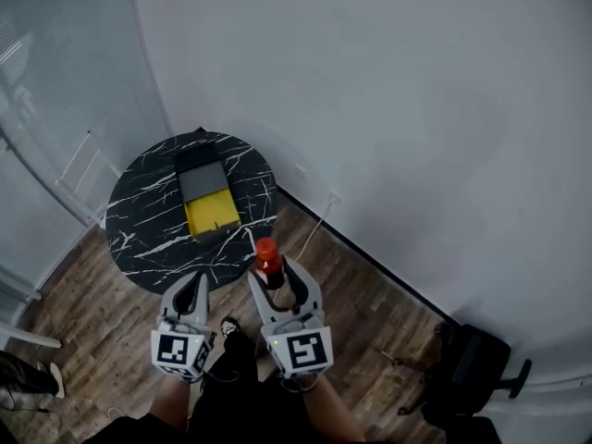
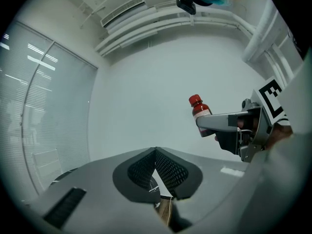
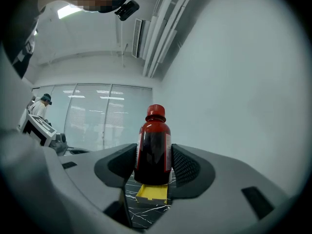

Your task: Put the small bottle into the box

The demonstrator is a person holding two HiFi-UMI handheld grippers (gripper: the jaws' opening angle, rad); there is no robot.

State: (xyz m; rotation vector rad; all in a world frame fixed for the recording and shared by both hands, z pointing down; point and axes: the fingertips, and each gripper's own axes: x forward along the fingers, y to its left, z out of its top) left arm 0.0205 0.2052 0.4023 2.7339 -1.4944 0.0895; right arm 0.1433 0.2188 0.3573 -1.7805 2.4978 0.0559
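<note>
My right gripper (image 1: pixel 277 280) is shut on a small dark-red bottle (image 1: pixel 268 260) with a red cap, held upright in the air. In the right gripper view the bottle (image 3: pixel 153 147) stands between the two dark pads, with the yellow box (image 3: pixel 152 193) showing below it. The box (image 1: pixel 211 213) lies open on a round black marble-patterned table (image 1: pixel 148 229), its grey lid (image 1: pixel 202 178) behind it. My left gripper (image 1: pixel 191 294) hangs beside the right one, jaws touching, nothing in them. The left gripper view shows its shut pads (image 2: pixel 155 172) and the bottle (image 2: pixel 199 110) off to the right.
The table stands on a wood floor against a white wall (image 1: pixel 388 91). A glass partition with blinds (image 1: pixel 46 91) runs along the left. A black bag (image 1: pixel 472 363) lies on the floor at the right. A second person (image 3: pixel 41 106) stands far off.
</note>
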